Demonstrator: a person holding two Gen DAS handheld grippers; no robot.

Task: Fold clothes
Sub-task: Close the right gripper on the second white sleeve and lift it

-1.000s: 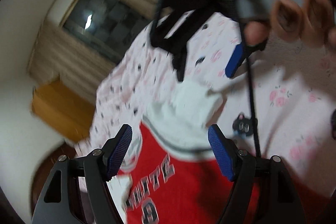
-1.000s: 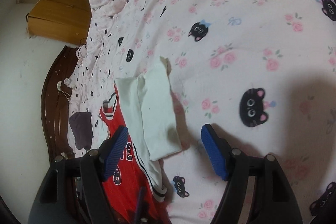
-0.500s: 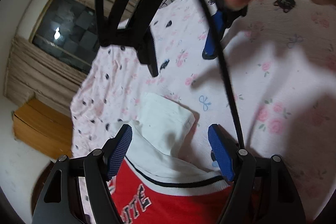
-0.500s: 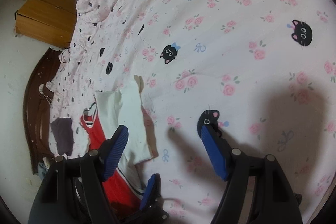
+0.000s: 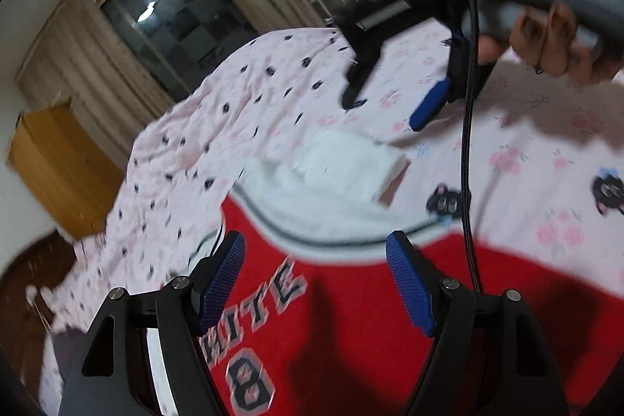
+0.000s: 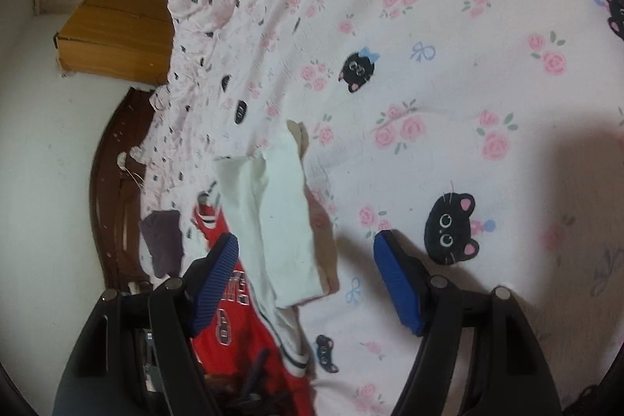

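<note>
pink cat-and-rose bedsheet (image 6: 448,73) covers the bed, wide bare stretch to the right of the clothes, rumpled toward the far edge by one wooden cabinet (image 6: 117,34) and dark headboard (image 6: 113,190). curtained window (image 5: 171,22) on the far wall. one red jersey (image 5: 351,318) with white lettering and an 8 lies flat near the bed's edge, white folded sleeve (image 6: 280,221) on top of its white shoulder part. one small dark cloth (image 6: 163,240) just beside the jersey near the headboard. left gripper (image 5: 316,279) hovers over the jersey, jaws spread, holding nothing. right gripper (image 6: 304,279) above the sleeve edge, jaws spread, empty, its hand (image 5: 546,26) on the grey handle
</note>
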